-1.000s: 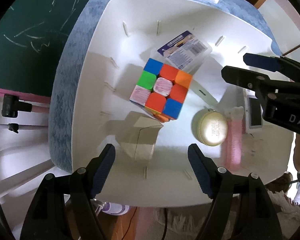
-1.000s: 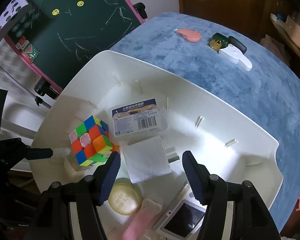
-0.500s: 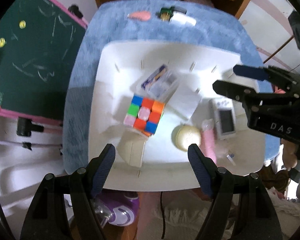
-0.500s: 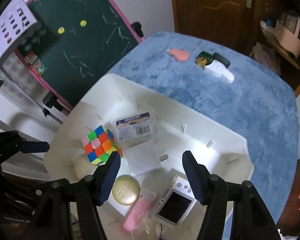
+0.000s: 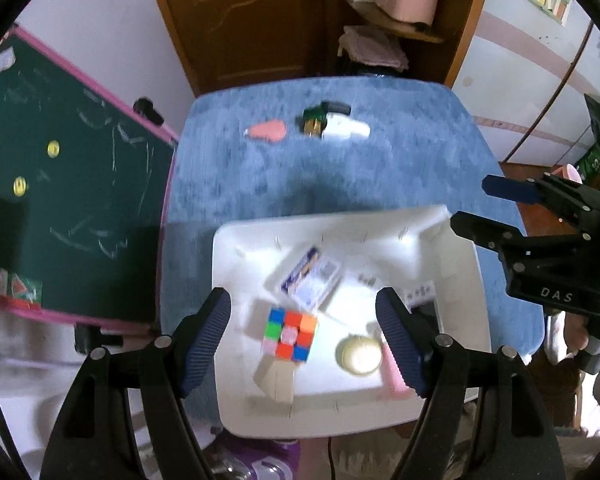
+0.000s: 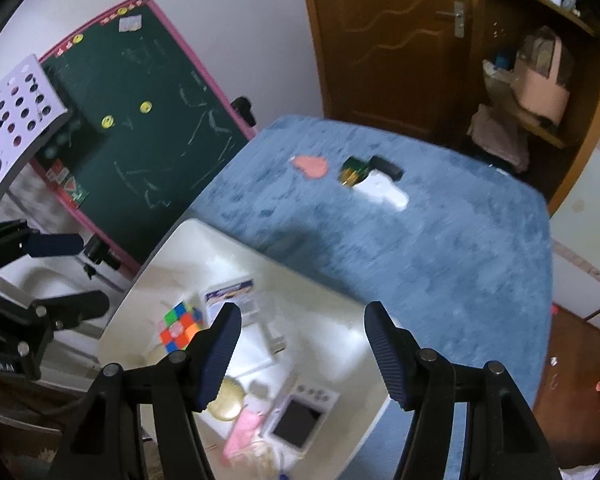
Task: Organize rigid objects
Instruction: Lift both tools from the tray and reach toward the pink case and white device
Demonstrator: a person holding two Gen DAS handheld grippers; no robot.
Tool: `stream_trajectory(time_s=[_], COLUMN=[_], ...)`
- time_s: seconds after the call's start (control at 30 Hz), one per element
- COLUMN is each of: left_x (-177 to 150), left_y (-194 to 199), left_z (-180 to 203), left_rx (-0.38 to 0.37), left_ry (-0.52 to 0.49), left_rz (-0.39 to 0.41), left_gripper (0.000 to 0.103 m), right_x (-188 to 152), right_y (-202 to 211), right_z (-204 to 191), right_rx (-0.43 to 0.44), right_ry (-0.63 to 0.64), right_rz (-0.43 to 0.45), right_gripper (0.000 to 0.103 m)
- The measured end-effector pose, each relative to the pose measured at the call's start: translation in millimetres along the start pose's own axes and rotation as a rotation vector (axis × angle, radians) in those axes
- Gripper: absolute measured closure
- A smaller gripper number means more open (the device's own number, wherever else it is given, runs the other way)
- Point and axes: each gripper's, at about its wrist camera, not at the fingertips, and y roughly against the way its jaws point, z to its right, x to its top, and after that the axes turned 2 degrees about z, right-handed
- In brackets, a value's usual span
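left gripper (image 5: 303, 334): fingers spread wide, nothing between the pads, hanging above the tray
right gripper (image 6: 302, 350): fingers spread wide too, empty, above the tray's near-right part
right gripper seen from left view (image 5: 500, 216): off to the right of the left fingers, over the tray's right rim
left gripper seen from right view (image 6: 60, 276): far left of the right fingers, beyond the tray edge
Rubik's cube (image 5: 289, 334): in the tray, between the left fingertips in the view
round cream case (image 5: 359, 356): just inside the left gripper's right finger, near the cube, apart from it
beige block (image 5: 275, 380): just below the cube, looks to be touching it; blurred
pink brush (image 5: 392, 372): mostly hidden behind the right finger
clear labelled box (image 5: 311, 279): past the cube, ahead of the fingertips, tilted
white tray (image 5: 236, 400): holds all of the above, sits on the near part of the table
small screen gadget (image 6: 300, 420): in the tray, between the right gripper's fingers low in the view
blue table cover (image 5: 340, 176): beyond the tray
pink item (image 5: 266, 131): far ahead of the fingers, on the cover
green-gold item (image 5: 314, 122): right of the pink one, beside a white item (image 5: 346, 131) and a black item (image 5: 337, 107)
chalkboard (image 5: 60, 200): left of the table
wooden door (image 5: 240, 12): at the back
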Motion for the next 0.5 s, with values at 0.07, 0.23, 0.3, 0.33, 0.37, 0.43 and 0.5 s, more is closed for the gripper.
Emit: stream_trajectory(time_s=[0.07, 0.23, 0.3, 0.33, 0.37, 0.43, 0.5], left_x=[14.8, 52.4, 70.8, 82.3, 90.4, 110.2, 128.2], left_y=[1.4, 4.0, 4.0, 2.9, 1.9, -3.0, -9.5], left_z=[1.2, 0.1, -3.1, -5.2, -6.9, -12.4, -18.5], left_rx=[0.002, 0.015, 0.018, 0.022, 0.024, 0.025, 0.017], left_ry=[-0.008, -0.024, -0.026, -0.022, -0.018, 0.000, 0.024], left_rz=[0.013, 0.041, 0.048, 0.052, 0.054, 0.054, 0.050], left_gripper=[0.025, 0.025, 0.025, 0.025, 0.025, 0.025, 0.025], right_x=[8.4, 37.3, 53.7, 60.7, 70.5, 85.4, 103.6], right_y=[4.3, 11.0, 10.8, 10.6, 9.8, 7.0, 0.7], right_z=[8.5, 29.2, 36.5, 39.2, 43.8, 49.4, 55.4], right_rx=[-0.010, -0.047, -0.065, -0.073, -0.082, -0.094, -0.104], right_ry=[-0.004, 0.004, 0.019, 0.025, 0.034, 0.044, 0.055], right_rz=[0.010, 0.035, 0.041, 0.045, 0.049, 0.055, 0.057], right_gripper=[0.038, 0.038, 0.038, 0.038, 0.038, 0.038, 0.038])
